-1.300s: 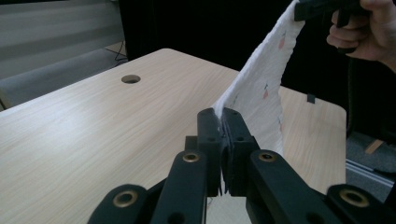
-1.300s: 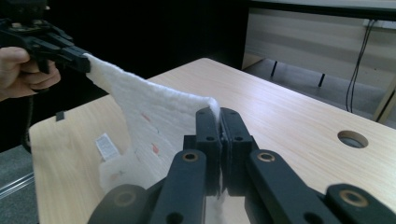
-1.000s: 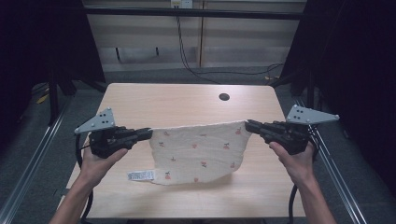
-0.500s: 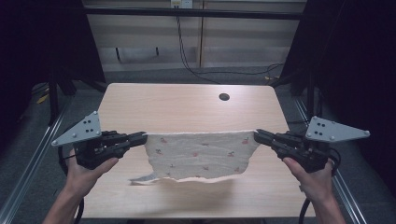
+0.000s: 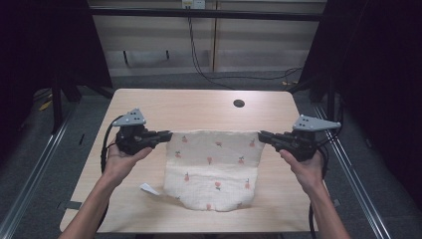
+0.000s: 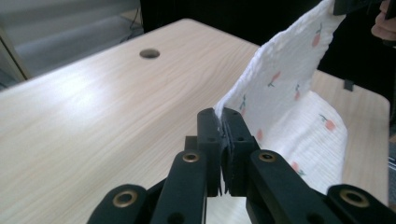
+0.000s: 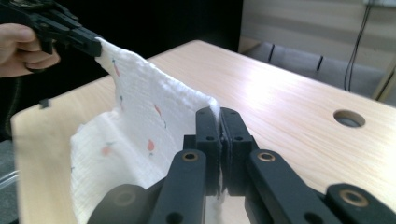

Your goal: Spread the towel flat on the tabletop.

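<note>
Both grippers pinch the upper corners of a white cloth (image 5: 211, 169) printed with small red fruit: the left gripper (image 5: 166, 135), held in the person's left hand (image 5: 122, 158), is clamped on the cloth's left corner, and the right gripper (image 5: 263, 135), held in the right hand (image 5: 306, 167), is clamped on the right corner. In the left gripper view the two black jaws meet tight on the fabric edge (image 6: 219, 114), and the cloth rises from there toward the far gripper; the right gripper view shows the same grip from the other end — jaws pressed together on the corner (image 7: 215, 108). The top edge is stretched between the two grippers above the light wooden table (image 5: 149, 102), while the lower part of the cloth lies on the tabletop toward the person. A small white tag (image 5: 148, 189) lies on the wood just beside the cloth's lower left edge. A round hole (image 5: 239, 103) sits in the table's far side — well apart from the cloth.
</note>
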### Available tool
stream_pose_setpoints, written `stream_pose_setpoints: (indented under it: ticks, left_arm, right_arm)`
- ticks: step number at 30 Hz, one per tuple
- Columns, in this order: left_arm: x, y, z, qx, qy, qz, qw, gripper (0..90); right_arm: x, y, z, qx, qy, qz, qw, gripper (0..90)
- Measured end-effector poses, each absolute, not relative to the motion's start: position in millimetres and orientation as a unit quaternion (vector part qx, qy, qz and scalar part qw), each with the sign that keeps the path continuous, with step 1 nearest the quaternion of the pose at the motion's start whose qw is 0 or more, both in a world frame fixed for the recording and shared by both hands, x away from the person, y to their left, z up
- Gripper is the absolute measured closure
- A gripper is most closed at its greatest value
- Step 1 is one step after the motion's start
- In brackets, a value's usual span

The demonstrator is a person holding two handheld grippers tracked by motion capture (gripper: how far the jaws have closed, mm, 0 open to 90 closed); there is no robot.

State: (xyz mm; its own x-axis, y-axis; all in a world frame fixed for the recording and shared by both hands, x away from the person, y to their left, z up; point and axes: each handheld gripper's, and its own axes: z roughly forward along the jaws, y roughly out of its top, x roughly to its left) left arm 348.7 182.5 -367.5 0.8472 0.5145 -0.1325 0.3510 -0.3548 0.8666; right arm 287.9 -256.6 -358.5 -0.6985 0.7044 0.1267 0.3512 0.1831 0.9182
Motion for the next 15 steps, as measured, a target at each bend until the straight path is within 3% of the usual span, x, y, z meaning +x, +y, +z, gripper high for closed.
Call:
stream_pose_setpoints:
  ticks: [15]
  left_arm:
    - [362.4, 197.2, -401.7, 0.812, 0.309, 0.063, 0.491, 87.4]
  right_arm:
    - [342.2, -243.7, -406.0, 0.382, 0.761, 0.507, 0.131, 87.2]
